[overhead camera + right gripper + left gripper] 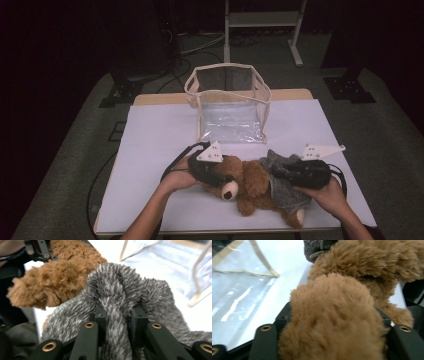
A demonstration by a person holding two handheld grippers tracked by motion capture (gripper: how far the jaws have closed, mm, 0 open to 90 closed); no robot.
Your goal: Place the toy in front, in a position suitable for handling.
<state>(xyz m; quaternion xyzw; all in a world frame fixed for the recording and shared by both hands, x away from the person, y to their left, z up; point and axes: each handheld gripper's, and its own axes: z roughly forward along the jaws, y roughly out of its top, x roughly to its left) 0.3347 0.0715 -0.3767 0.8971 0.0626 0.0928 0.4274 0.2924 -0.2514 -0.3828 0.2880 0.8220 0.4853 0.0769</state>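
We see a table (150,150) covered by a white sheet, with bare wood showing along its far edge. On it, near the far edge and about midway across, stands a clear plastic bag (230,107) with beige trim, open at the top. Near the near edge lies a brown teddy bear (250,182) in a grey knitted garment (282,187).

Clear plastic tote bag with beige fabric trim and handles (230,102), upright at upper centre. White rectangular table cover (155,135) across mid-frame. Pale metal stand frame (262,22) at top, on grey carpeted floor (385,135) surrounding everything.
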